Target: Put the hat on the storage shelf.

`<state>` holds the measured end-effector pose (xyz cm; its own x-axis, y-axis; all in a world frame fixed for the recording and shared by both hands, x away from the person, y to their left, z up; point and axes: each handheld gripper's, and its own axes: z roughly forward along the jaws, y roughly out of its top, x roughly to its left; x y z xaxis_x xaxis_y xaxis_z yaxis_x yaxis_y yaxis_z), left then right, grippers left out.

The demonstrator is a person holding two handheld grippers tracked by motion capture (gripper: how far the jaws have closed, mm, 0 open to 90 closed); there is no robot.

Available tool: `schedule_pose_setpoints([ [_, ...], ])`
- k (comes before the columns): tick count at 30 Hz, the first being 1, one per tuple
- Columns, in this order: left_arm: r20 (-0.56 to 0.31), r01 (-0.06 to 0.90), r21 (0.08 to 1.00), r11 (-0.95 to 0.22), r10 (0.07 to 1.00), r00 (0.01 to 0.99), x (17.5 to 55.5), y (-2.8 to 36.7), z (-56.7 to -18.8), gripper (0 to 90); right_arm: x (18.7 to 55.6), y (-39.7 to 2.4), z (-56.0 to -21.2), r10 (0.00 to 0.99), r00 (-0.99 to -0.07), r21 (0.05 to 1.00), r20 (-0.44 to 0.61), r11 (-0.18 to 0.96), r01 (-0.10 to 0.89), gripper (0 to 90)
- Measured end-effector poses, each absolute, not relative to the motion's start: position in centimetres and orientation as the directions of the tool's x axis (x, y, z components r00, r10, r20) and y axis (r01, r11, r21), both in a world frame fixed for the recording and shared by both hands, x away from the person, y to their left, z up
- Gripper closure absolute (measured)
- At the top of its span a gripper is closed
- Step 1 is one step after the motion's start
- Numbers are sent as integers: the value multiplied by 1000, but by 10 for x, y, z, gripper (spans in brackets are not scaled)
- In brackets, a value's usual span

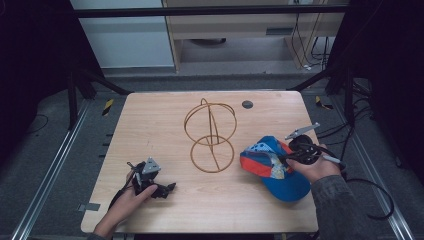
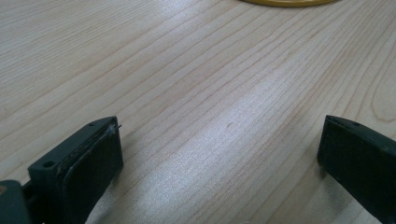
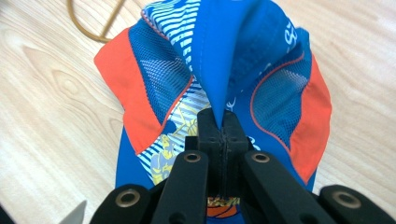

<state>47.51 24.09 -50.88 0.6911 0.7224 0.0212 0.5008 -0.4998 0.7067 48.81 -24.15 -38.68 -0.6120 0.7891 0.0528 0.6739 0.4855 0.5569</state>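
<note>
In the left gripper view, the yellow wire ring (image 2: 289, 2) is cut off by the top edge, leaving a thin arc. In the right gripper view, the fold of the blue cap (image 3: 219, 56) vanishes between the right gripper (image 3: 223, 122) jaws (its lower rim hidden behind them). The cap's white lettering is too blurred to read.

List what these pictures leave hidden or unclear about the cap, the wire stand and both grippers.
- Cap: in the high view the right hand covers its near side; in the right gripper view the right gripper hides the pinched fold.
- Wire stand: cut off by the top edge in the left gripper view, leaving a yellow arc.
- Left gripper: too small in the high view to judge its jaws.
- Dark disc: too small to identify.
</note>
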Motion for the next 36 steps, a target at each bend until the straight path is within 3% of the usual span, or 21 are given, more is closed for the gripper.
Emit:
schedule_pose_setpoints([
  [36,20,501,708,-498,723,691,475,241,-509,0,463,-244,-295,775,-631,728,-48,460,509,899],
])
